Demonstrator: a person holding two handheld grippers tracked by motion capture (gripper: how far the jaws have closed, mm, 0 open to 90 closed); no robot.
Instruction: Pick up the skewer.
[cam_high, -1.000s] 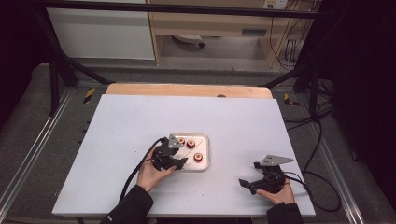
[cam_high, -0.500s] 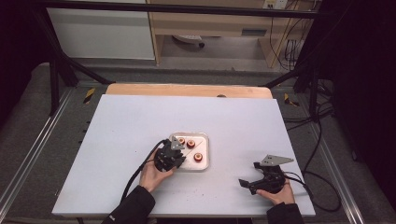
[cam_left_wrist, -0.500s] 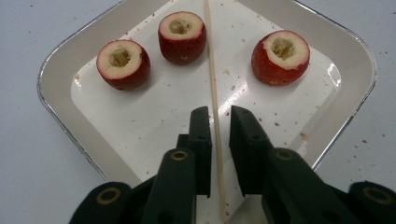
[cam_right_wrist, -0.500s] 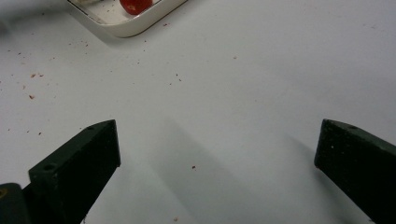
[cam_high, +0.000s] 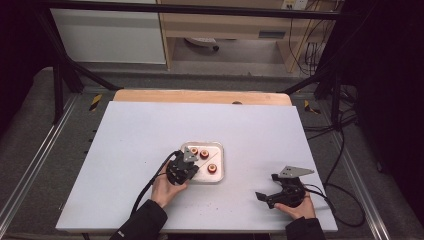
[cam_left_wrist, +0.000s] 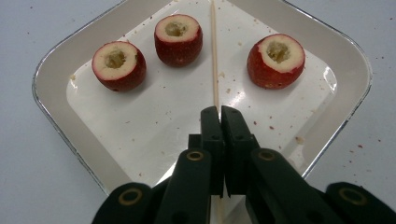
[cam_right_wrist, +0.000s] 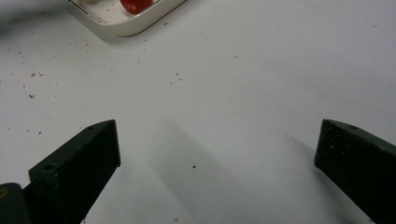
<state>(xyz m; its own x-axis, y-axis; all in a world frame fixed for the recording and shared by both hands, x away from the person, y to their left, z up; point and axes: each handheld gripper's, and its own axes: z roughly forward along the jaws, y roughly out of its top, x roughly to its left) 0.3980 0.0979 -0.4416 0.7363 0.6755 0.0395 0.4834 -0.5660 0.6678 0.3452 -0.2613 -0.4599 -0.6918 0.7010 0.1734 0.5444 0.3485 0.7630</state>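
Note:
A white tray (cam_left_wrist: 56, 107) holds three cored red fruits (cam_left_wrist: 118, 64) (cam_left_wrist: 178, 38) (cam_left_wrist: 276, 59) and a thin wooden skewer (cam_left_wrist: 214, 56) lying across its middle. My left gripper (cam_left_wrist: 219, 112) has just been closing and is now shut on the near end of the skewer, low over the tray floor. In the high view the left gripper (cam_high: 191, 160) sits at the near left edge of the tray (cam_high: 216, 147). My right gripper (cam_high: 266, 186) rests on the table to the right, open with nothing between its fingers (cam_right_wrist: 217, 128).
The white tabletop (cam_high: 130, 140) carries small red crumbs around the tray. A corner of the tray (cam_right_wrist: 126, 28) with one fruit (cam_right_wrist: 135, 4) lies far ahead of the right gripper. A wooden strip (cam_high: 200, 96) runs along the far edge.
The left gripper's jaws have drawn together over the tray. Both hands have kept their place.

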